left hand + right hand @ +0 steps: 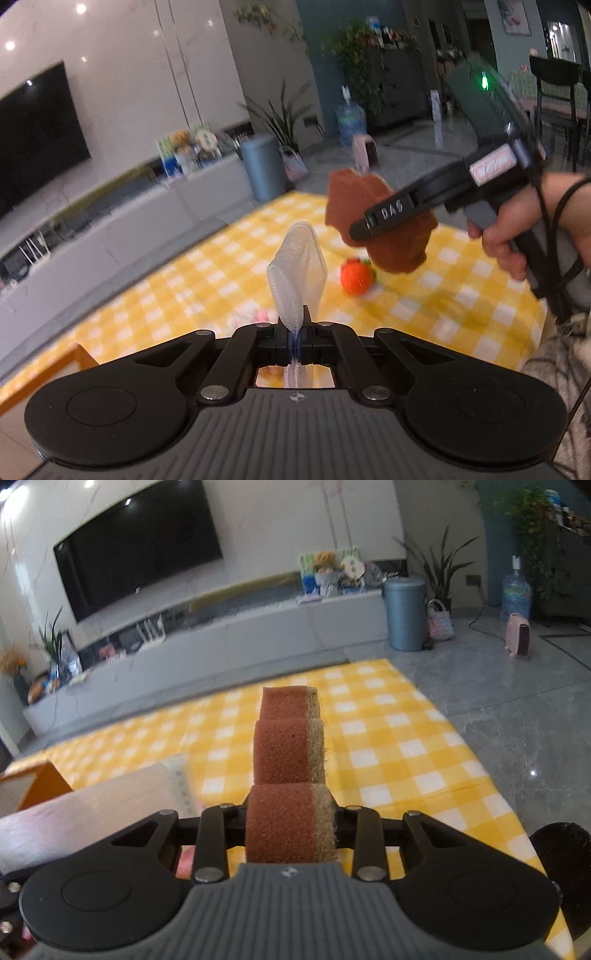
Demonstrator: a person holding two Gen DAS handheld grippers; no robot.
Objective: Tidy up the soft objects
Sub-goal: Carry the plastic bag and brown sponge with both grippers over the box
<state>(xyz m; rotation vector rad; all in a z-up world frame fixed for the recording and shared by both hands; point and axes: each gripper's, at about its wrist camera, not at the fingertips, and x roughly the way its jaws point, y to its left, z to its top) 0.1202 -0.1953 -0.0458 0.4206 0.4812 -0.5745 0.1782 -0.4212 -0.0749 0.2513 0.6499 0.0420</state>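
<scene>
Left claw [295,332] pinches my mesh bag [298,266] tight while right claw [291,812] clamps the sponge [288,753] above the bench [388,738].

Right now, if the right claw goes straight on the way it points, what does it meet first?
Most likely the yellow checked cloth on the table. The right claw points down toward it, with the brown sponge it holds leading, and nothing else shows in that line. Depth is hard to judge in this view.

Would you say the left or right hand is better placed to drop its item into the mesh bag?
Right: its gripper grips the brown sponge above the mesh bag, which the left gripper holds.
</scene>
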